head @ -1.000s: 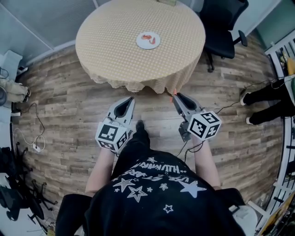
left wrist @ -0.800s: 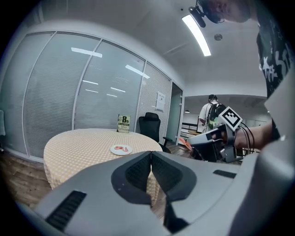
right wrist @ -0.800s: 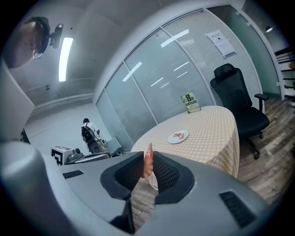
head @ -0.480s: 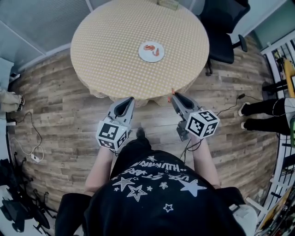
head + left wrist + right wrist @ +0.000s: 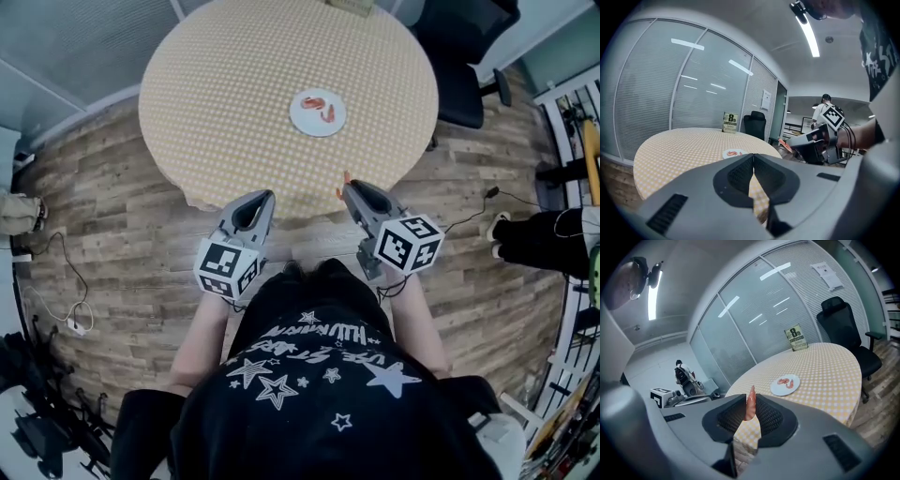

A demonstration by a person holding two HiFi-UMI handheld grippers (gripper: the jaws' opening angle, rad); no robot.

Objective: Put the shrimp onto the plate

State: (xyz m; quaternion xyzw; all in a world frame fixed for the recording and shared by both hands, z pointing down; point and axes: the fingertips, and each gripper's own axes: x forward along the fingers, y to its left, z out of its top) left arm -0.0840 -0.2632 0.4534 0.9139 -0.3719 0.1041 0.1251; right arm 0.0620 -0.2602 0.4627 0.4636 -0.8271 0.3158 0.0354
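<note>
A white plate (image 5: pixel 318 112) with two shrimp on it lies on the round checkered table (image 5: pixel 234 94); it also shows as the plate (image 5: pixel 785 385) and the plate (image 5: pixel 733 153) in the gripper views. My right gripper (image 5: pixel 343 184) is shut on a pink shrimp (image 5: pixel 750 402) that sticks up between its jaws, at the table's near edge, well short of the plate. My left gripper (image 5: pixel 255 199) is shut with nothing in it, beside the right one at the near edge.
A black office chair (image 5: pixel 464 56) stands at the table's far right. A sign card (image 5: pixel 795 337) stands at the table's far edge. Cables (image 5: pixel 56 272) lie on the wood floor at the left. Another person's legs (image 5: pixel 544 234) are at the right.
The person has stepped toward the table, so both grippers now reach its near edge. The right gripper still holds the shrimp.
</note>
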